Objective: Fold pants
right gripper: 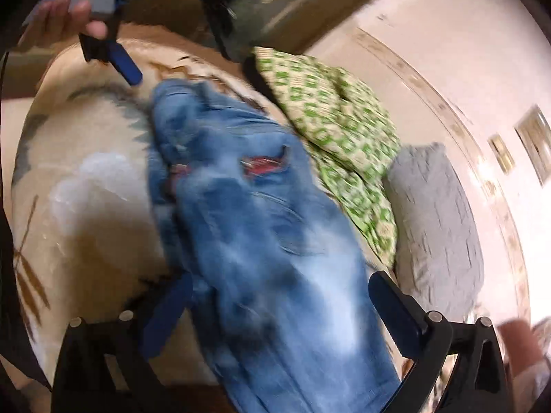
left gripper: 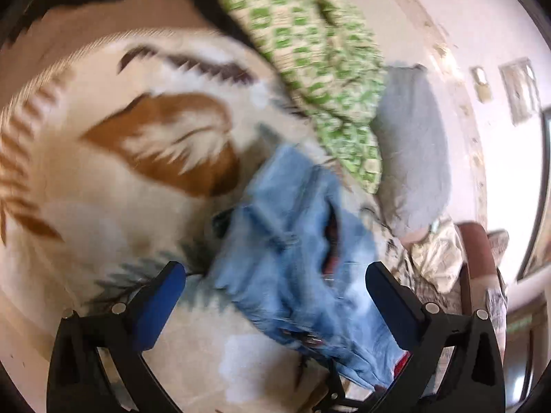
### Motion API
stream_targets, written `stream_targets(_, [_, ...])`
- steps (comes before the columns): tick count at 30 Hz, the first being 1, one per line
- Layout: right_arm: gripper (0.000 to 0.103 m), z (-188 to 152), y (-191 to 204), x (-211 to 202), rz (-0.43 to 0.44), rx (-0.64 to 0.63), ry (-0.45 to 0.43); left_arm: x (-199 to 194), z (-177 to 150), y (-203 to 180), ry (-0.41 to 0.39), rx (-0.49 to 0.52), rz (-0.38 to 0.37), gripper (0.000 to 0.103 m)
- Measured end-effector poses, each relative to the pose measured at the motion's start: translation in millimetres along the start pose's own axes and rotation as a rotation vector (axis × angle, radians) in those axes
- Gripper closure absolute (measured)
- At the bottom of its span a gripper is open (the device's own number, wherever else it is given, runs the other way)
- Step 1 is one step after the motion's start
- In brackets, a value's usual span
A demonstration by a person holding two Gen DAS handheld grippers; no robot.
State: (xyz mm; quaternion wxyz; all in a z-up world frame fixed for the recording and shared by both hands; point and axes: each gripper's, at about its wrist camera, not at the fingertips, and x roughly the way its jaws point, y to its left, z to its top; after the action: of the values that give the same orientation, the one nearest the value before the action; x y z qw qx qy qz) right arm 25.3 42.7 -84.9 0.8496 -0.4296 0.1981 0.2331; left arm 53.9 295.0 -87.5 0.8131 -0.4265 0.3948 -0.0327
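Your left gripper (left gripper: 275, 296) is spread wide, its two blue-padded fingers well apart, with the light blue jeans (left gripper: 292, 241) lying between and beyond them. Nothing is pinched in it: the denim passes under the gap and neither pad presses on it. From the right wrist view you can see that same left gripper (right gripper: 129, 69) at the top left, held in your left hand (right gripper: 63, 17) with the fingers wrapped around the grey handle; its blue finger tip points down toward the upper end of the jeans (right gripper: 248, 227) and sits just beside it, though blur keeps you from telling whether it touches.

Your right gripper (right gripper: 279, 313) is also wide open. The jeans run up through the gap between its fingers; the left finger lies against or just under the edge of the denim, and the right finger stands clear of the cloth. It grips nothing. A bit of your right hand (right gripper: 520, 347) shows at the lower right edge, blurred.

The jeans lie crumpled lengthwise on a cream blanket (right gripper: 93, 213) patterned with brown and grey-green leaves. A tear in the denim shows red fabric (right gripper: 263, 167) beneath. Just beside the jeans on the far side sits a green-and-cream checked pillow (right gripper: 330, 127), and next to that a grey pillow (right gripper: 434, 213) near the pale wall (right gripper: 447, 44). Both views are smeared with motion blur.
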Motion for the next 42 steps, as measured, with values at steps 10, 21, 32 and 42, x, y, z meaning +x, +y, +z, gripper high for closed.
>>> stream_targets(10, [0.0,-86,-111,-44,-0.073,0.449,0.102,52,-43,-178,0.12,0.703,0.117,0.0])
stream_targets(21, [0.0,-283,-175,-136,-0.152,1.432,0.215,157,-158,-356,0.251,1.31,-0.067,0.0])
stream_targets(32, [0.001,-352,-158,-118,0.025,1.766,0.13,191,-238,-398,0.323,1.585,-0.058,0.0])
stream_targets(42, [0.024,-375,-155,-98,0.03,1.889,0.031,196,-227,-404,0.341,1.537,-0.028,0.0])
